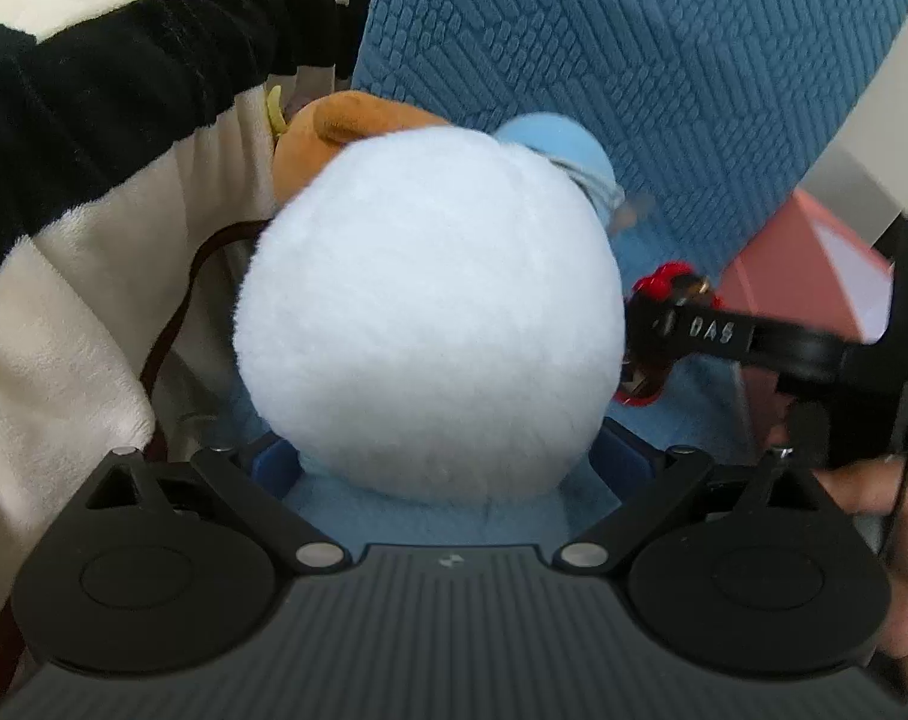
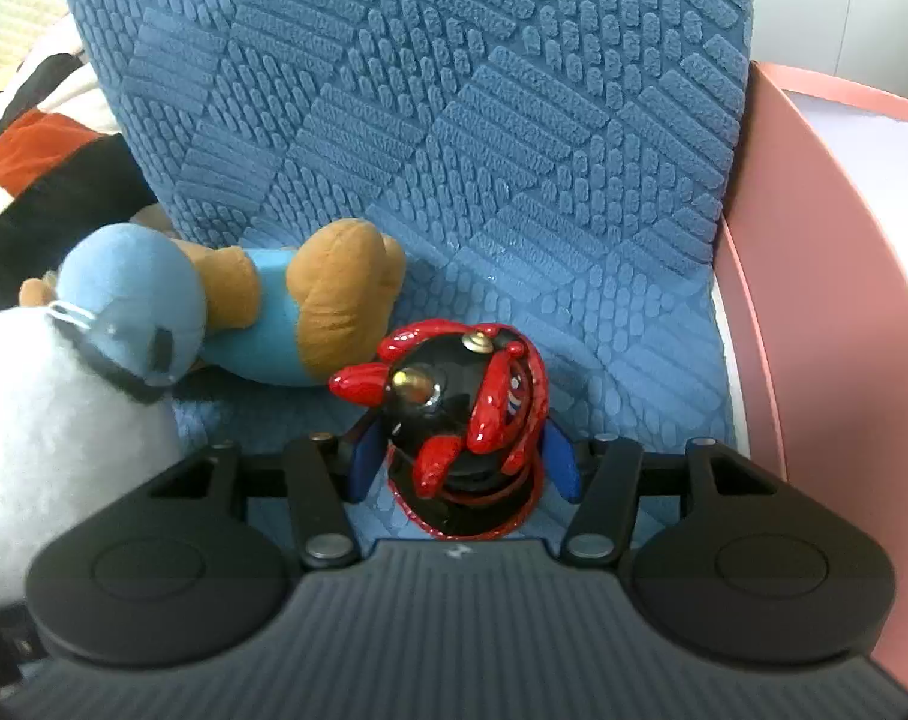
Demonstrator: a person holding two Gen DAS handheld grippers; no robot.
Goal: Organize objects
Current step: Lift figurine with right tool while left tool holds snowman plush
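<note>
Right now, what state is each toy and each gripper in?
White and light-blue plush toy: held between the left gripper fingers.
Glossy red and black figurine: upright on the blue textured cushion, between the right gripper fingers.
Brown plush bear in blue shirt: lying on its side, untouched.

I'm working in a home, on a bed or sofa by the look of it. A blue textured cushion (image 2: 430, 120) stands upright at the far side over matching blue fabric. A fleece blanket (image 1: 94, 192) in cream, black and orange lies to the left. Plush toys (image 2: 286, 312) rest against the cushion, and a pink box (image 2: 826, 276) sits to the right.
</note>
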